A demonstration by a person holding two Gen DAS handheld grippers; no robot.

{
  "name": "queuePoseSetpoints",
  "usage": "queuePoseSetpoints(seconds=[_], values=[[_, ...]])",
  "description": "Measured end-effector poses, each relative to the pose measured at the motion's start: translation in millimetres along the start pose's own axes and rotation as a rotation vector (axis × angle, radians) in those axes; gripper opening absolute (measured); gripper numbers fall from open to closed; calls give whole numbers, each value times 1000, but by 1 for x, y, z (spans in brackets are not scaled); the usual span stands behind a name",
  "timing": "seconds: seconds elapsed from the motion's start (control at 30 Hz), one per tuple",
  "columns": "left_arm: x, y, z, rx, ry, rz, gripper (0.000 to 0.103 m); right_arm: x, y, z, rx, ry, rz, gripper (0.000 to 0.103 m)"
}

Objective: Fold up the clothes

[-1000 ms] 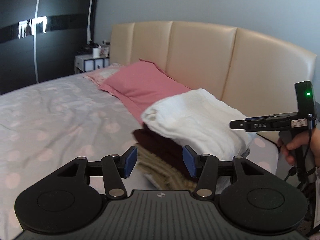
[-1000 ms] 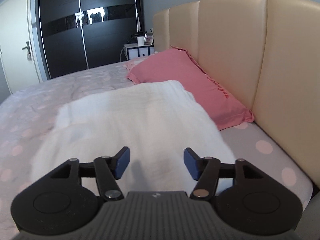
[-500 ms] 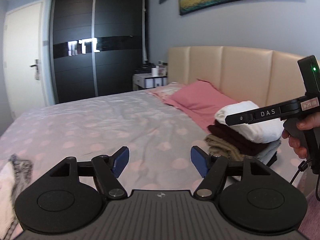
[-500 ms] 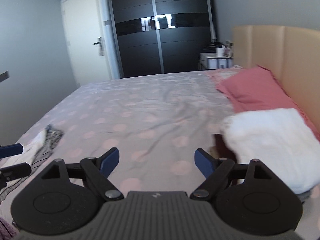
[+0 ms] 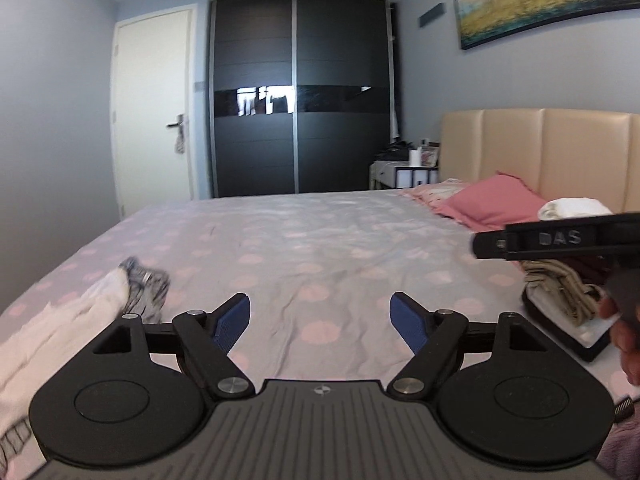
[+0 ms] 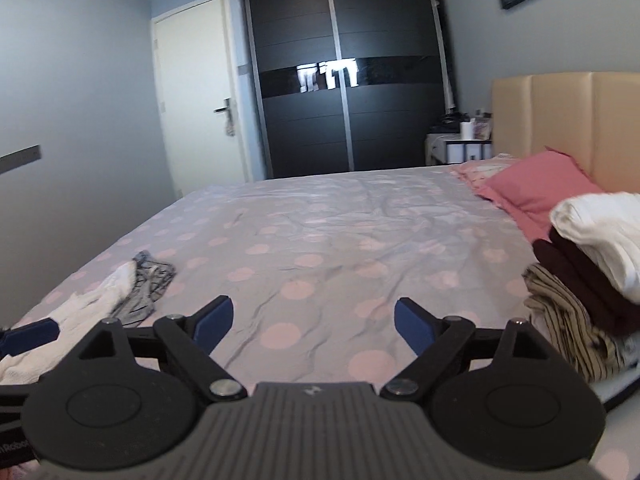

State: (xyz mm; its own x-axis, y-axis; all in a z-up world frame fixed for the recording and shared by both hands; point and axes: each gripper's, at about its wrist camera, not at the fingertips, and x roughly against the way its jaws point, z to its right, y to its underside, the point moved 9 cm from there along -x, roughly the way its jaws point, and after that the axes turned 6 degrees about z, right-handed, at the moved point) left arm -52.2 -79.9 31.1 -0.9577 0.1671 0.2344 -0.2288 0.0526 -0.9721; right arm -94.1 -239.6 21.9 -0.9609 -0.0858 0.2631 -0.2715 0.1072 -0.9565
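Both the left gripper [image 5: 320, 322] and right gripper [image 6: 309, 325] hover with fingers spread and empty over the polka-dot bed [image 6: 320, 232], unfolded white and striped clothes [image 6: 120, 292] lying blurred at left, the folded stack [image 6: 592, 276] cut off at right.

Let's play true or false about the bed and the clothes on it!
1. Both grippers, left and right, are open and hold nothing. True.
2. A white top lies on top of the folded pile. True.
3. The pillow is green. False: it is pink.
4. The loose clothes lie beside the headboard. False: they lie on the bedsheet on the side away from the headboard.
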Motion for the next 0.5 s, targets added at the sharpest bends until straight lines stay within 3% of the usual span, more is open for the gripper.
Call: queuePoseSetpoints(seconds=[0.17, 0.5], values=[[-15, 23, -15, -3, -73, -14, 77, 7, 36, -4, 44, 98, 40, 92], [-30, 54, -29, -5, -125, -96, 77, -14, 92, -12, 137, 98, 13, 95]])
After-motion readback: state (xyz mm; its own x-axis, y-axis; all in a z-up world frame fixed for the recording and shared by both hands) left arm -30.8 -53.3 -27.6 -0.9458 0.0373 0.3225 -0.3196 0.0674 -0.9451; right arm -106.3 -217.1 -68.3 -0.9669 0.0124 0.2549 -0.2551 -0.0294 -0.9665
